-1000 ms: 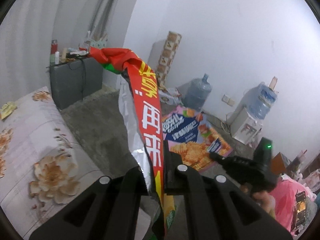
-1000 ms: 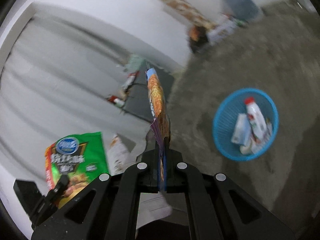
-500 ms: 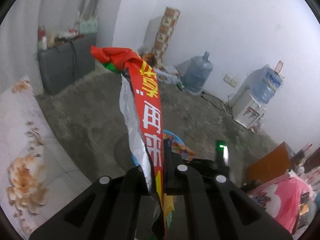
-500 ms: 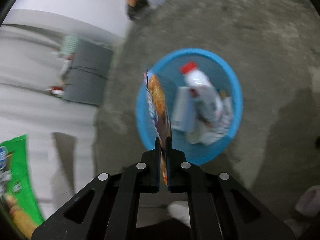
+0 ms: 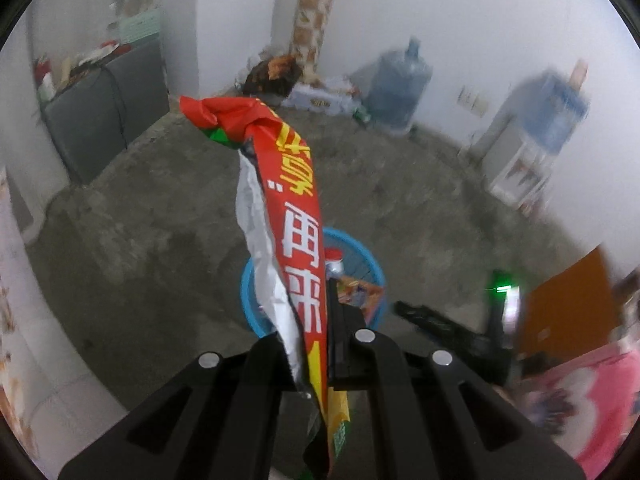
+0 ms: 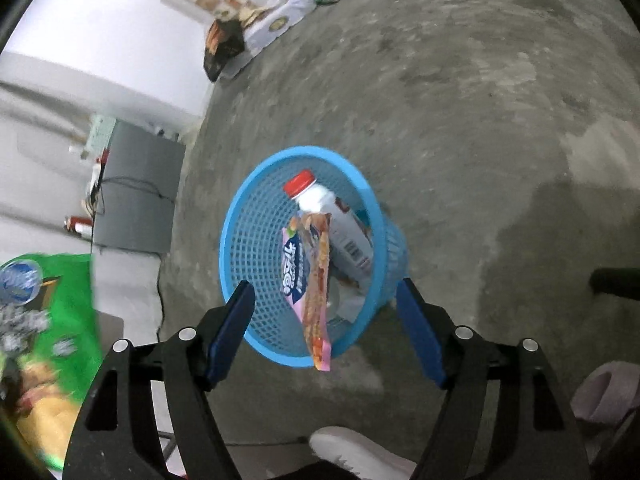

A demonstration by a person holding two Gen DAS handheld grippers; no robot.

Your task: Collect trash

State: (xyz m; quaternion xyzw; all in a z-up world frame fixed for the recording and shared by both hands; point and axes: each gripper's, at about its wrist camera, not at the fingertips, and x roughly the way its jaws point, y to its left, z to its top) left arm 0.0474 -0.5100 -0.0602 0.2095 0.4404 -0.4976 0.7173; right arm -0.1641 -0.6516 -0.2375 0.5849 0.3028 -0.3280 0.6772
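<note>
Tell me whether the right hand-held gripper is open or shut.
Open. The right hand-held gripper has its blue-padded jaws spread wide, touching nothing; the pink snack wrapper sits between them over the blue basket.

Home room, concrete floor [image 6: 460, 100], water dispenser [image 5: 528, 152], floral bedding [image 5: 12, 320]

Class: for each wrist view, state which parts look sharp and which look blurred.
Left wrist view: the crumpled red snack wrapper is sharp; the white water dispenser is smeared. Right wrist view: the blue mesh plastic basket is fairly sharp; the green snack bag is blurred.
</note>
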